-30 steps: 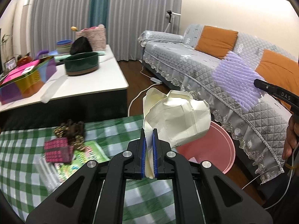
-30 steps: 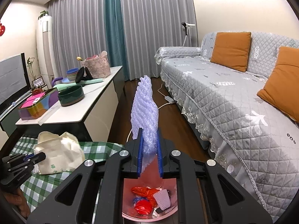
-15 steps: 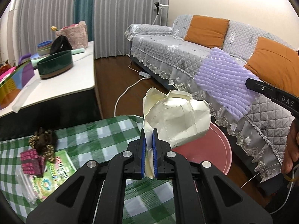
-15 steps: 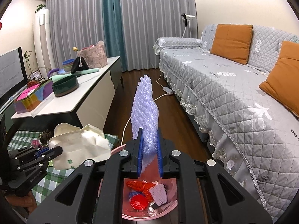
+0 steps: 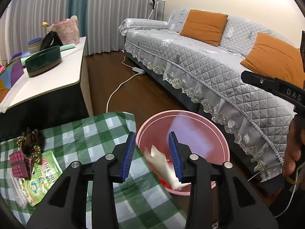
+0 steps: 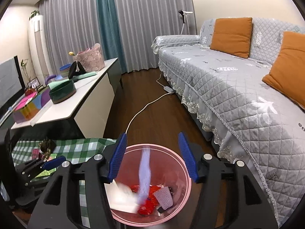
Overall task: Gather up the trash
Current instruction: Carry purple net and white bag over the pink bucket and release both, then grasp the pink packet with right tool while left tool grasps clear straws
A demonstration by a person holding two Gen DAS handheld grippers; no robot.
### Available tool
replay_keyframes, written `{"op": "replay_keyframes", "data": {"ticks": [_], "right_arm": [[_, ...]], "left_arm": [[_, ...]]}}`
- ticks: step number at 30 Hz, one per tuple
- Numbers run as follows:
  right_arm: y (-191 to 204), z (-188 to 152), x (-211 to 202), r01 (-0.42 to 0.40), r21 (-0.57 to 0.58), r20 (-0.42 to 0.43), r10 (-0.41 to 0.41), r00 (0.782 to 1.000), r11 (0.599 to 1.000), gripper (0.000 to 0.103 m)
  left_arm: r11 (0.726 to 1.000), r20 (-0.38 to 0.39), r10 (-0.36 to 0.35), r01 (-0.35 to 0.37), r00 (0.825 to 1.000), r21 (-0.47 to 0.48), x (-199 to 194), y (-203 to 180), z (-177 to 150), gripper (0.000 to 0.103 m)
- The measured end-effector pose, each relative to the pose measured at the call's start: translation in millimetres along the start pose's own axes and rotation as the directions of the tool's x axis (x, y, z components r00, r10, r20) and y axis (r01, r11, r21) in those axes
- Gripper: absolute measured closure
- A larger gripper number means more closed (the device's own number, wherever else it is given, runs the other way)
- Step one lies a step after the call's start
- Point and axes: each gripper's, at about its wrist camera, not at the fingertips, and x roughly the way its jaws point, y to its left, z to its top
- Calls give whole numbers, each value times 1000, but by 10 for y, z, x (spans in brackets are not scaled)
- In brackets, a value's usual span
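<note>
A pink bin [image 5: 219,143] [image 6: 183,206] stands on the floor beside the green checked table [image 5: 91,133]. My left gripper [image 5: 151,156] is open above its near rim; a cream paper wad [image 5: 164,168] falls, blurred, into the bin. My right gripper [image 6: 154,159] is open over the bin; the purple foam sheet [image 6: 144,173] drops, blurred, between its jaws. Inside the bin lie the cream paper [image 6: 122,198], red wrappers [image 6: 147,204] and a small purple foam piece [image 6: 164,197].
On the checked table lie a brown hair tie [image 5: 31,141], a maroon box [image 5: 21,164] and a green packet [image 5: 41,179]. A white side table [image 5: 45,80] holds a green bowl [image 5: 42,61]. A grey sofa [image 5: 219,70] is on the right; a white cable [image 5: 116,93] crosses the floor.
Both grippers have opened. The cream paper wad left my left gripper and the purple foam sheet left my right gripper; both are dropping into the pink bin.
</note>
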Motion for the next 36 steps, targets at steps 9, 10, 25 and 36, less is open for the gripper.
{"op": "replay_keyframes", "data": {"ticks": [9, 10, 25, 36], "right_arm": [[257, -12, -77, -56, -18, 14, 56, 998, 998, 46], [324, -19, -92, -70, -23, 15, 70, 997, 997, 46], [1343, -203, -161, -264, -160, -18, 264, 964, 951, 47], [2011, -474, 139, -421, -153, -101, 410, 906, 894, 68]], "left_arm": [[999, 4, 45, -45, 999, -20, -410, 263, -237, 74], [998, 5, 55, -55, 998, -28, -489, 334, -289, 75], [954, 36, 247, -237, 968, -181, -1443, 1582, -642, 79], [868, -16, 371, -353, 928, -350, -1485, 2274, -1033, 79]]}}
